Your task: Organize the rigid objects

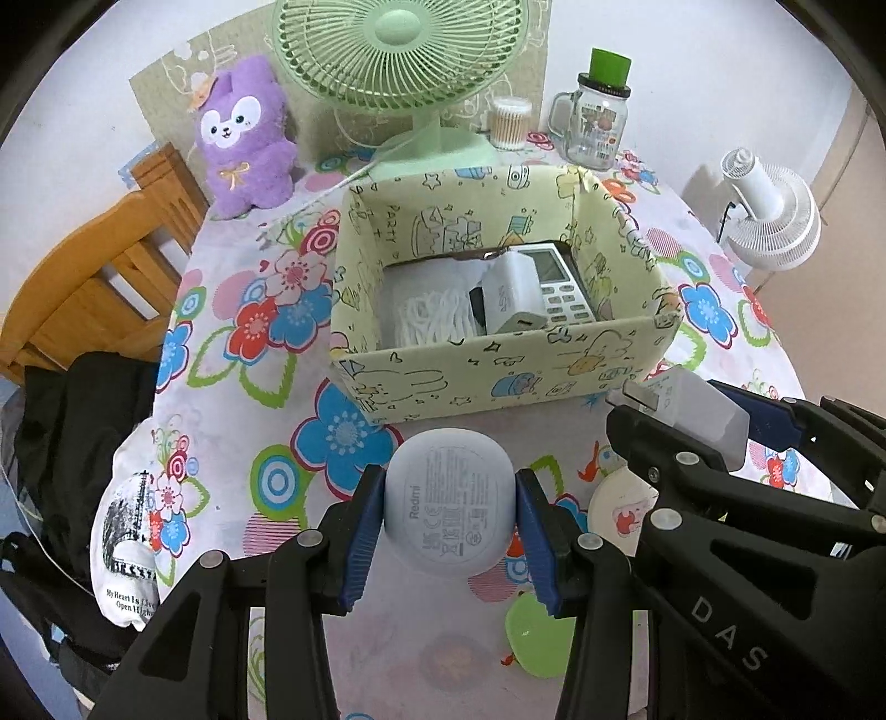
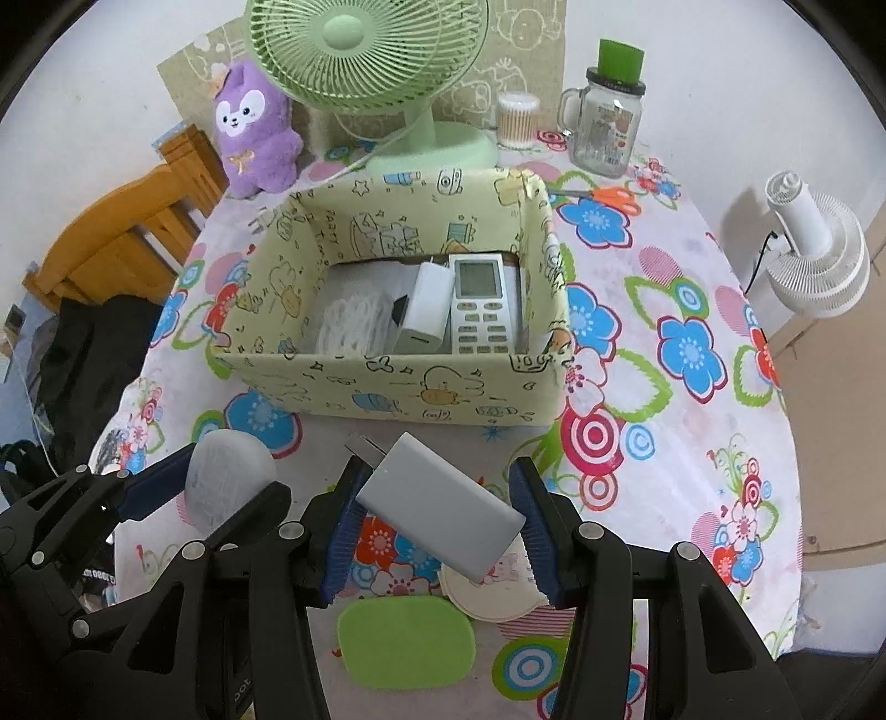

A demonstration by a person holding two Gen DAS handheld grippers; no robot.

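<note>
Box's point(image 2: 387, 382) near wall is hiding the bottom of the remote point(image 2: 480, 302) and cord bundle point(image 2: 351, 324). Fine print on the earbud case point(image 1: 451, 507) is staying too small to read. Green fan's point(image 1: 398, 52) top is getting cut off by the frame edge.

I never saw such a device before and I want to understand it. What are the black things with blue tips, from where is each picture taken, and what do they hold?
These are two hand-held tongs, one in each hand of a person; there is no robot arm. Each carries a wide-angle camera looking along its fingers, so one picture is from the left tongs, the other from the right.

The left tongs are shut on a rounded pale earbud case. The right tongs are shut on a grey charger, lying slanted between the blue pads.

Below is a table with a flowered cloth. On it stands a patterned box already holding a remote control, a white charger and a white cord. Behind stand a green fan, a purple plush toy and a glass jar.
</note>
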